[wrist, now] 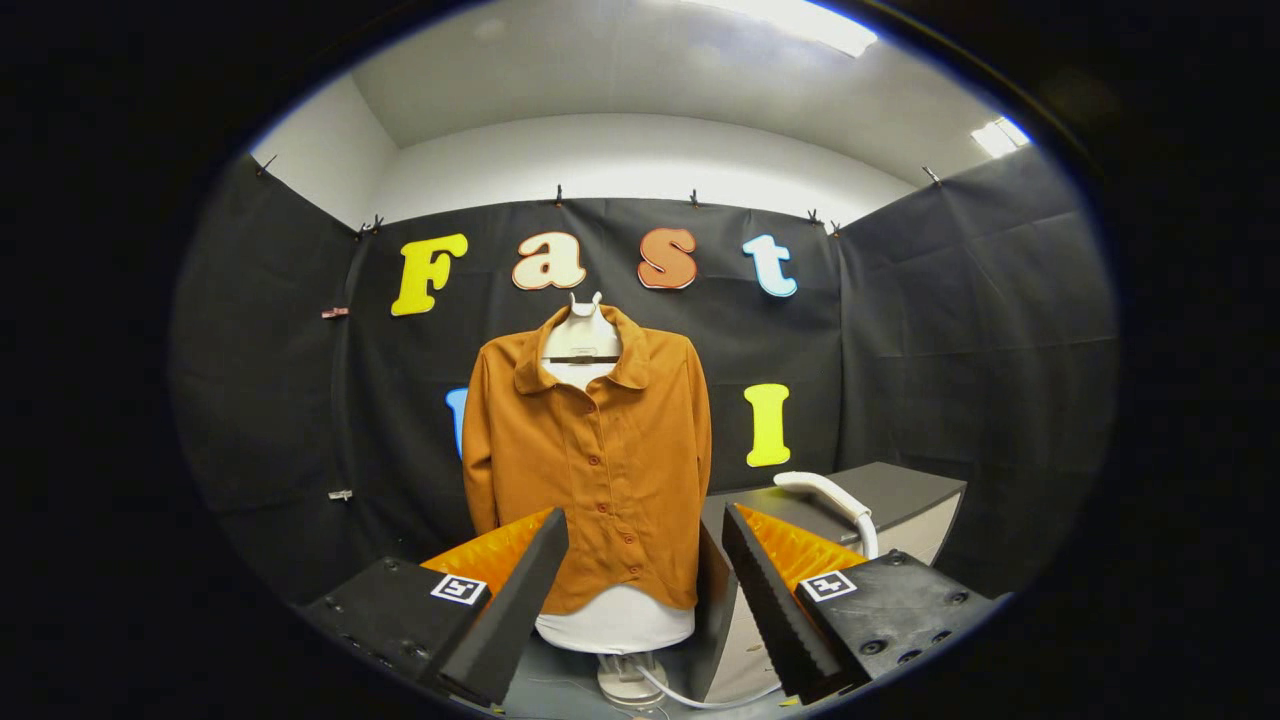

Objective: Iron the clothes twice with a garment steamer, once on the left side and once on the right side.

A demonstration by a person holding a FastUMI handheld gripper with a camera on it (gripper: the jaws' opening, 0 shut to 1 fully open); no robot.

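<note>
1. Right now the gripper (pixel 645 580) has its fingers spread wide apart, and they hold nothing.
2. The shirt (pixel 590 455) hangs on a white dummy (pixel 583 335), straight ahead and well beyond the fingers. It is buttoned up and faces the fingers.
3. The steamer (pixel 830 500) lies on a grey box (pixel 900 500), beyond the right finger and beside the shirt. I think it has not been picked up yet, so no side is ironed.
4. What could go wrong: the steamer handle looks smooth and round. I think it may slip or turn if the fingers grab it off its middle.
5. A white cord (pixel 690 695) runs along the floor near the dummy's stand (pixel 628 680). It may belong to the steamer. If so, a hard pull could drag on the stand and make the dummy wobble.
6. The box edge sits close to the shirt. I think a wide swing could bump it.
7. Nothing stands between the fingers and the shirt.
</note>
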